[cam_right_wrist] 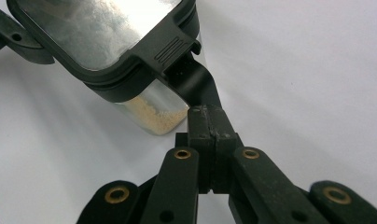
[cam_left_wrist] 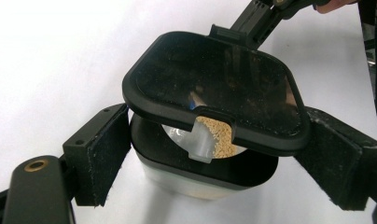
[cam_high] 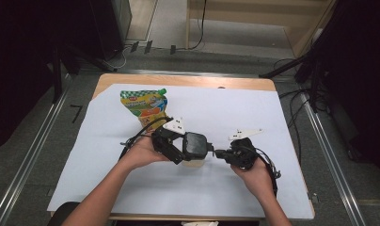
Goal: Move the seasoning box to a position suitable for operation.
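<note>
Pinching the lid's tab, the right gripper [cam_right_wrist: 210, 126] has its fingers fully closed on it.
Left gripper [cam_left_wrist: 210, 158] fingers [cam_left_wrist: 100, 154] clamp the jar [cam_left_wrist: 200, 179] of grain between them; the hinged lid [cam_left_wrist: 214, 88] tilts above, both hands level over the worktop [cam_high: 273, 188].

The person's forearms were bare, no sleeves showing. The left gripper [cam_high: 190, 147] was a bulky black body topped by a pale three-cornered plate, with a black cable looping from its rear. Its jaws carried rough black pads [cam_left_wrist: 105, 156] and a brass-ringed screw hole. The right gripper [cam_high: 221, 153] was black too, with a similar plate, trailing cables, and brass-ringed pivots on its linkage arms
</note>
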`<state>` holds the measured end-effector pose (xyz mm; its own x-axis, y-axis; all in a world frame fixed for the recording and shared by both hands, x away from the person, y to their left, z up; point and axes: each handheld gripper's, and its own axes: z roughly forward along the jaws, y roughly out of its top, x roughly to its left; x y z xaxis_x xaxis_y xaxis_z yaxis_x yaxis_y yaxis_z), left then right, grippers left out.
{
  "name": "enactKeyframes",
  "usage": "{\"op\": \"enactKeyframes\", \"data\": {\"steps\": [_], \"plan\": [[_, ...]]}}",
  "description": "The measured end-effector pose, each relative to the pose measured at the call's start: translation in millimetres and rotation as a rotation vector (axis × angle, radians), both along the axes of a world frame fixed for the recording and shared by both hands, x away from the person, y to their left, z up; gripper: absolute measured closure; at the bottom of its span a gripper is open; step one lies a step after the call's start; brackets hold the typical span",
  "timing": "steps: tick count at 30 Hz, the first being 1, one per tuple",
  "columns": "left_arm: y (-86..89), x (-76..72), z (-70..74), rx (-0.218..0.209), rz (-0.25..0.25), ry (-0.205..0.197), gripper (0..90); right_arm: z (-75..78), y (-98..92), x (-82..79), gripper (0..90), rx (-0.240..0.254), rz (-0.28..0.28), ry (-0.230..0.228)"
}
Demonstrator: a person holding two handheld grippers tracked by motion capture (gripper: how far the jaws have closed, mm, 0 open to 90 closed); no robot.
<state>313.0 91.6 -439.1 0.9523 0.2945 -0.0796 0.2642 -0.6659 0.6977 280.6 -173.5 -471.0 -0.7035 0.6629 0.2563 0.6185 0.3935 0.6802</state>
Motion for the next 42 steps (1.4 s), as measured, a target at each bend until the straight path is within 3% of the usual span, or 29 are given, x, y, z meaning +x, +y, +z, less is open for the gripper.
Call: {"op": "enactKeyframes", "data": {"steps": [5,7,12,20,27,42], "plan": [[-1.6,-1.6,5.0,-0.014,-0.002,-0.022,14.6,0.0,0.1,-0.3,90.0,0.001,0.002,-0.002],[-0.8,-1.8,7.3,-0.051,-0.039,0.008,24.7,0.1,0.1,-0.6,90.0,0.002,0.002,0.0],[-4.2,-4.3,12.3,-0.07,-0.047,0.007,27.6,0.1,-0.1,-1.0,90.0,0.002,0.005,-0.001],[-5.0,-7.1,21.0,-0.124,-0.048,0.018,42.5,-0.4,-0.2,-1.2,90.0,0.001,0.006,0.001],[-9.8,-8.3,21.1,-0.101,-0.068,0.058,57.1,-0.6,-0.2,-1.5,90.0,0.004,0.006,0.002],[-22.2,-9.4,30.0,-0.087,-0.08,0.087,66.8,-2.0,-0.8,-2.4,90.0,0.015,0.006,0.006]]}}
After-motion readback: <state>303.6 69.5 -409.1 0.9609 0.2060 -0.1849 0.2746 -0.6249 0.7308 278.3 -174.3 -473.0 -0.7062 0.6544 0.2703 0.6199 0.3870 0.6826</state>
